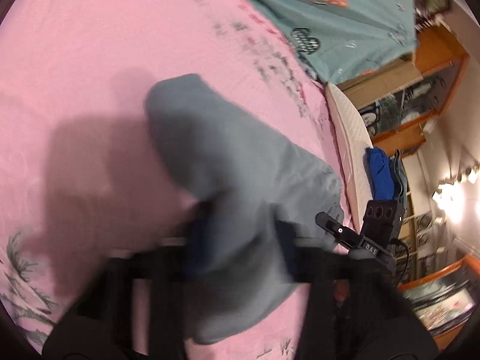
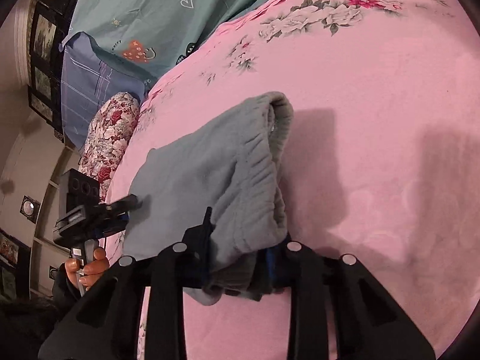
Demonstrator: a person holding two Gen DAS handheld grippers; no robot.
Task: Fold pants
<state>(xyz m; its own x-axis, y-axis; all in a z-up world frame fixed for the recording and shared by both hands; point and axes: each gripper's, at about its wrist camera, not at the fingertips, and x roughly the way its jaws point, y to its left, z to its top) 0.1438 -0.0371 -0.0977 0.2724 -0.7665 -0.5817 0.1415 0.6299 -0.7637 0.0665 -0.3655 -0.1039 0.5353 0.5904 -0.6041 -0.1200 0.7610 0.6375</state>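
Grey fleece pants (image 2: 216, 168) lie partly folded on the pink bedsheet (image 2: 375, 120), with the ribbed waistband (image 2: 280, 126) at the far end. My right gripper (image 2: 240, 258) is shut on the near edge of the pants and lifts it. My left gripper (image 1: 237, 249) is shut on the other near edge of the pants (image 1: 228, 162); this view is blurred. Each gripper shows in the other's view: the left one (image 2: 126, 207) at the left, the right one (image 1: 333, 225) at the right.
A teal duvet (image 2: 156, 9) and a blue pillow (image 2: 90, 90) lie at the head of the bed, with a floral cushion (image 2: 111, 132) beside them. The mattress edge (image 1: 351, 138), a blue cloth pile (image 1: 381, 174) and wooden shelves (image 1: 420, 90) are to the right.
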